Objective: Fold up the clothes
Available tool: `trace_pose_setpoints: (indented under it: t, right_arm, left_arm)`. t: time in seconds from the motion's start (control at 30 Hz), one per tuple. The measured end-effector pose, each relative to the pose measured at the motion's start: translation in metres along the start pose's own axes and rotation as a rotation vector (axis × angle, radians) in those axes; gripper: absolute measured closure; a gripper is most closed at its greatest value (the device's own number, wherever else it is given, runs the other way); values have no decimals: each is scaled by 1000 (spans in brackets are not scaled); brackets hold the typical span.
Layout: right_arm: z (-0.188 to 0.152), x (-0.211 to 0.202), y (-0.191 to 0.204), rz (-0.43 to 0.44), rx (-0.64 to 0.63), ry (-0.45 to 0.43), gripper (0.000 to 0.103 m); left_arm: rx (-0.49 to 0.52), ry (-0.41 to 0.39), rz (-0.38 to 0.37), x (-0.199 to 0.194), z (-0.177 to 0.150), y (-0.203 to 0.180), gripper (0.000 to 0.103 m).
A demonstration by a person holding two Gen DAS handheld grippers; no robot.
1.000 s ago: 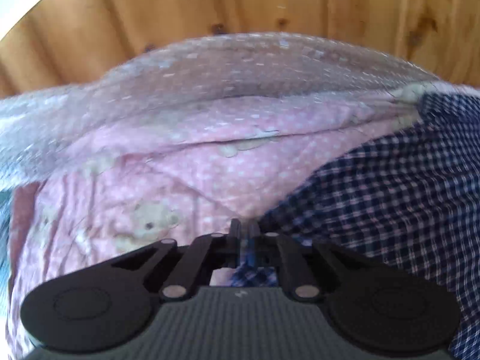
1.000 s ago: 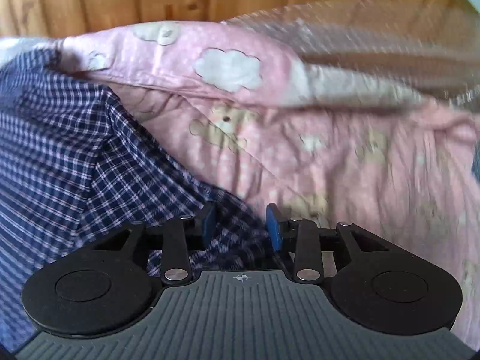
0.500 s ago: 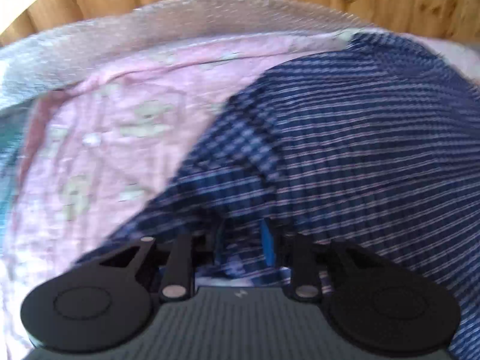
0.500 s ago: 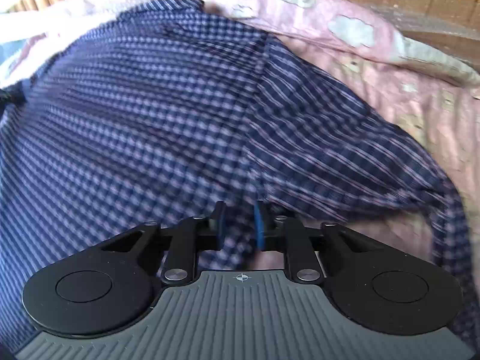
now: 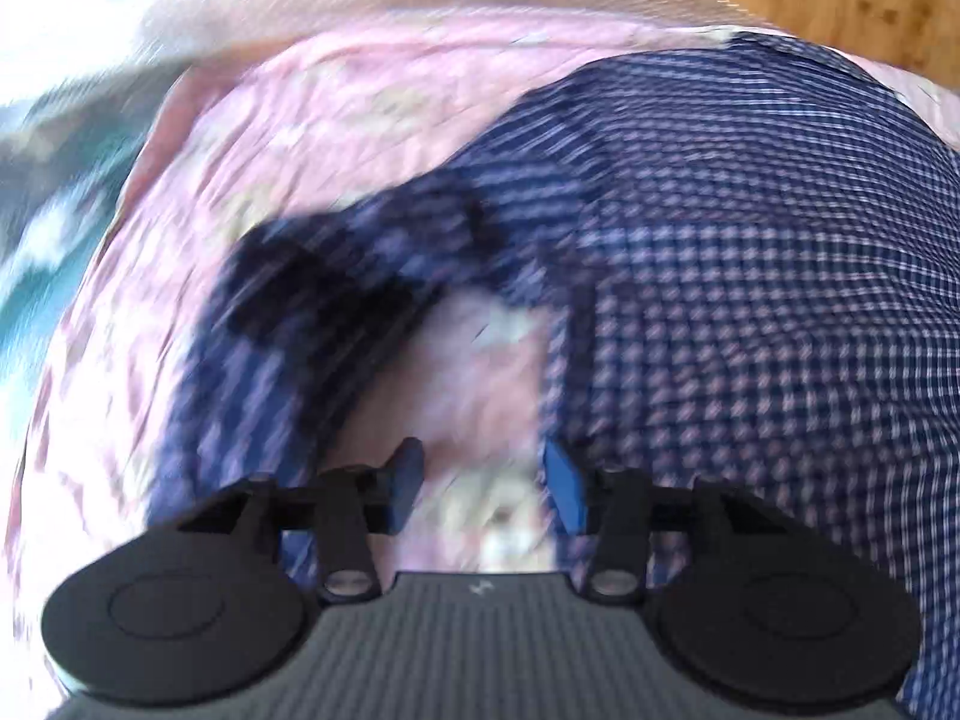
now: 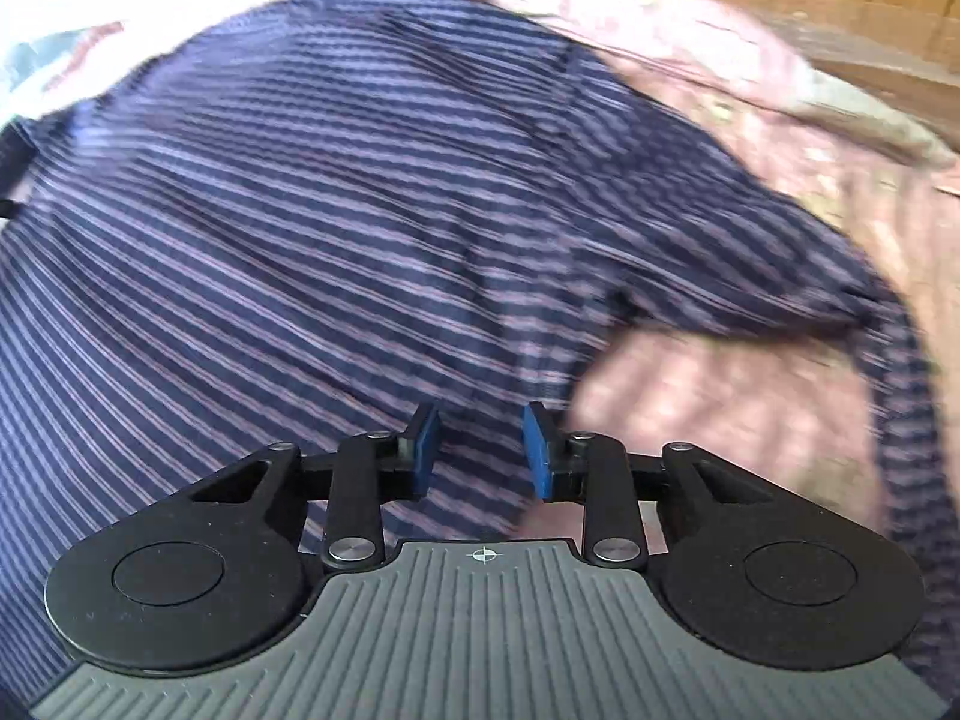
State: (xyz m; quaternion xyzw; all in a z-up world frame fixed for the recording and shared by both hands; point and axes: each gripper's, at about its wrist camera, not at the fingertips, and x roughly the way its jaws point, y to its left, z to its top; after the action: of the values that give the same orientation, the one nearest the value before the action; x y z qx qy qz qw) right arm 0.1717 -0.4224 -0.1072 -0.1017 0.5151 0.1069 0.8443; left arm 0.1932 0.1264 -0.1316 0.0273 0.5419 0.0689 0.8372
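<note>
My two wrist cameras look steeply down, close over the shirt (image 5: 750,300) (image 6: 300,210) and bed (image 5: 330,120) (image 6: 750,408).

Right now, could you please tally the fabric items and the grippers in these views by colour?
Navy checked shirt: 1
Pink patterned quilt: 1
Black grippers with blue fingers: 2, left gripper and right gripper, both opening with nothing pinched between the fingers
Total: 4
</note>
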Motion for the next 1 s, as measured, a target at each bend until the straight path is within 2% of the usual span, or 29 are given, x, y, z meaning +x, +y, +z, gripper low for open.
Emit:
trace_pose_setpoints:
  t: [0.07, 0.17, 0.2, 0.27, 0.33, 0.37, 0.47, 0.57, 0.6, 0.63, 0.73, 0.77, 0.8, 0.83, 0.93, 1.0]
  right_arm:
    - [1, -13, 10, -3, -2, -17, 67]
    - [-5, -20, 50, 92, -43, -32, 66]
    - [-9, -17, 66, 124, -60, -17, 64]
    - [-27, -8, 92, 118, -93, -15, 58]
    - [-52, -17, 97, 96, -95, -21, 56]
    - [-66, -24, 91, 97, -52, -1, 55]
    - [-115, -46, 81, 62, -29, 58, 53]
    - [-141, -69, 79, 21, -14, 156, 53]
    - [-141, -79, 85, -5, -2, 154, 55]
    - [-136, -89, 90, -17, 16, 116, 54]
    - [-107, -106, 120, 20, 45, -7, 54]
    - [-102, -104, 131, 41, 41, -15, 53]
    - [-99, -103, 143, 62, 36, -19, 51]
    - [-100, -93, 153, 67, 22, 0, 51]
    - [-147, -83, 164, 47, 4, 51, 50]
    - [-180, -85, 165, 39, -7, 81, 43]
  left_arm:
    - [-17, -50, -99, -27, -11, -4, 72]
    - [43, -49, -229, -52, -38, -33, 68]
    - [72, -25, -239, -50, -53, -41, 67]
    - [130, 24, -252, -45, -83, -56, 67]
    - [204, -2, -226, -57, -112, -55, 63]
    - [239, 1, -212, -63, -125, -52, 62]
    - [271, 28, -212, -81, -162, -37, 57]
    - [259, 92, -247, -91, -168, -22, 60]
    - [228, 65, -275, -98, -161, -18, 64]
    - [195, 29, -304, -107, -153, -15, 64]
    - [208, -50, -386, -114, -132, -31, 57]
    - [214, -76, -414, -117, -125, -37, 56]
    - [228, -66, -428, -111, -125, -44, 56]
    - [243, -37, -433, -101, -130, -49, 57]
    - [296, -5, -388, -95, -172, -46, 58]
    - [360, -13, -302, -103, -201, -39, 55]
